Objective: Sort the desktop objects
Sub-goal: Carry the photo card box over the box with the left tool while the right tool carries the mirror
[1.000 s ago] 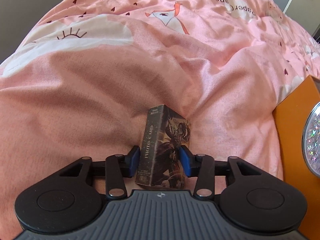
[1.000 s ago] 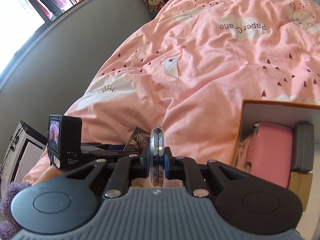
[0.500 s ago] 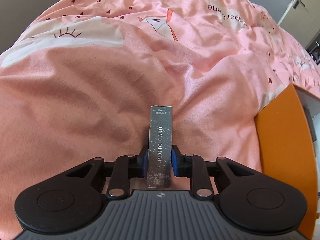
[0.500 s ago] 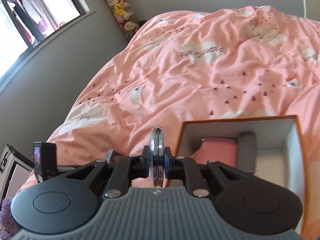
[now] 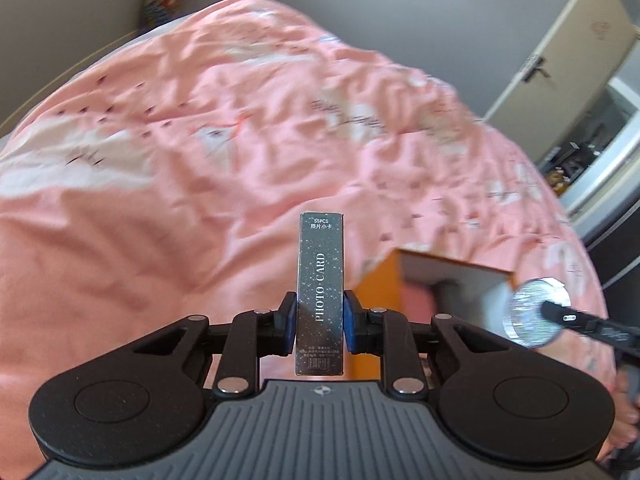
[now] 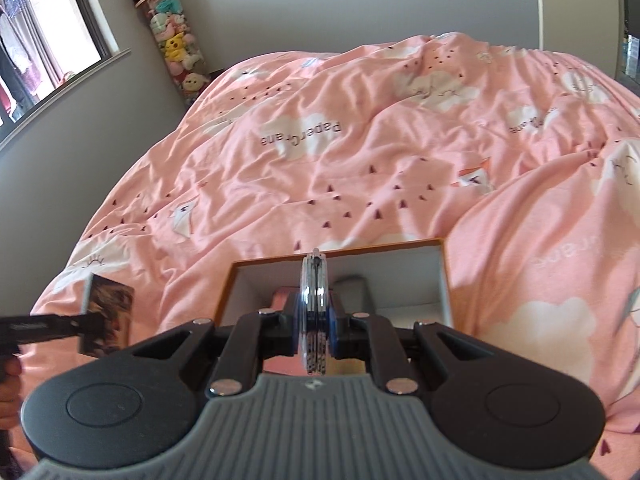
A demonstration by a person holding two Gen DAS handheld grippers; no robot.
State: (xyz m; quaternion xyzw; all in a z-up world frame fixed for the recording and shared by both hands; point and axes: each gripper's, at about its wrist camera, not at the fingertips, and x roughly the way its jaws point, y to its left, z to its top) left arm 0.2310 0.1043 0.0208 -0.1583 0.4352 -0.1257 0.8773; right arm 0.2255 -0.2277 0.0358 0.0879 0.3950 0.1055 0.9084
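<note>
Left gripper [image 5: 320,316] clamps the photo card box [image 5: 320,292], right gripper [image 6: 316,320] clamps the glitter disc [image 6: 315,312]; recommend lowering each squarely into the orange box [image 6: 446,280] on the bed [image 6: 360,160].

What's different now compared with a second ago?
The left hand-held gripper closed on the photo card box, which stood between its open pads, and lifted it off the pink duvet. The right hand-held gripper carried its round glittery compact over the orange box, grip unchanged.
</note>
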